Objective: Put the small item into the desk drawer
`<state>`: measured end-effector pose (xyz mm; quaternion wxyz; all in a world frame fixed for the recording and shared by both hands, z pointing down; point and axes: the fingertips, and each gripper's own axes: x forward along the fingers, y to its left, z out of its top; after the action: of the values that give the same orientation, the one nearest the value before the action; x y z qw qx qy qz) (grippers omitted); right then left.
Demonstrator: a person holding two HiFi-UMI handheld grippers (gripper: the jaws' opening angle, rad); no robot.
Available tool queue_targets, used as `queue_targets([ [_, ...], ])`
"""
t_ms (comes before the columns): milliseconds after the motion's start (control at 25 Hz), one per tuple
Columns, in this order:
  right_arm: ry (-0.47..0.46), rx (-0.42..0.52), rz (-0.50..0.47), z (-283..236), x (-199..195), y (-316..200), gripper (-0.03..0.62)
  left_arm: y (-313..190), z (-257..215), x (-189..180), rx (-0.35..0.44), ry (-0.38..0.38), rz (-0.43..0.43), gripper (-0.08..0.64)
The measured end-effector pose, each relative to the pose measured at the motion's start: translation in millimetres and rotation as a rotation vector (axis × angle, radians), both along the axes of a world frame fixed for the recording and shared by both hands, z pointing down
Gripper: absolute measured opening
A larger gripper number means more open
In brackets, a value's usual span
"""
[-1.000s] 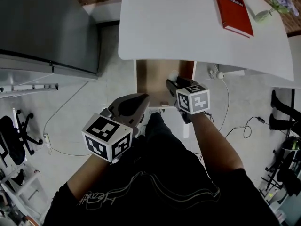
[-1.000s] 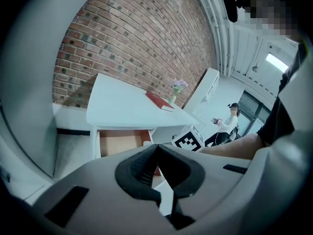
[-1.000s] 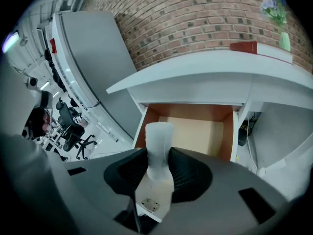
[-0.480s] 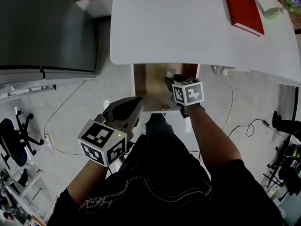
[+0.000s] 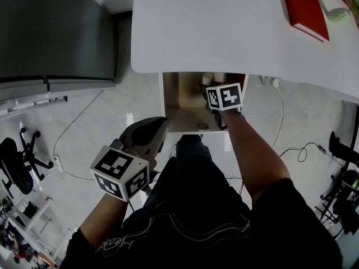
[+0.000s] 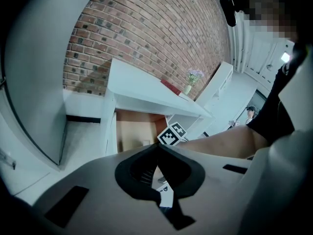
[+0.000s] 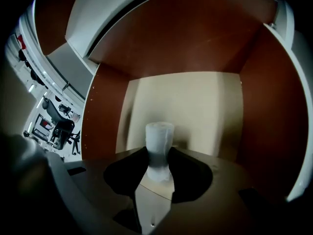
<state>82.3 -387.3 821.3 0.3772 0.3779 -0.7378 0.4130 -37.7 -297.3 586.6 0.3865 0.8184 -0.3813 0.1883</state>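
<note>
Inside the open drawer (image 7: 186, 102), the right gripper (image 7: 159, 156) pinches a small white roll (image 7: 160, 140) between its fingers. It likely needs lowering and releasing next. The left gripper (image 6: 157, 148) idles, fingers pressed together.

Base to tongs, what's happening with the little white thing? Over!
Right tongs shut on the white roll, inside the open drawer. Left tongs shut, empty, outside the drawer. Nothing blocking the roll.

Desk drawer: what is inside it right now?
The right gripper, its fingers clamped on a small white roll, above the drawer's pale floor. The floor under the gripper is covered.
</note>
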Motion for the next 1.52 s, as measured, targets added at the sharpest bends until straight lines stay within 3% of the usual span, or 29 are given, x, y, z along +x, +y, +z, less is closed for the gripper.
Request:
queue_targets([
  [360,0.069,-0.003,0.042,18.2,4.5,-4.9,0.150,2.1,10.8,-8.8,-0.010,0.001,-0.027,0.021],
  [920,0.009,0.005,0.057,-5.2,4.0,-2.5,0.215,8.5,-5.8,-10.6,0.004,0.001,-0.029,0.021],
  [1200,-0.032,0.061,0.061,-75.0,10.9,16.9,0.222,17.5,-41.5,-3.5,0.012,0.014,0.017,0.021],
  [1400,-0.111,0.155,0.092,-166.5,13.8,40.6,0.221,37.7,-87.6,0.4,0.042,0.012,0.085,0.021],
  [1520,-0.206,0.239,0.100,-233.7,11.9,53.6,0.221,48.4,-115.2,3.6,0.068,0.008,0.128,0.021],
])
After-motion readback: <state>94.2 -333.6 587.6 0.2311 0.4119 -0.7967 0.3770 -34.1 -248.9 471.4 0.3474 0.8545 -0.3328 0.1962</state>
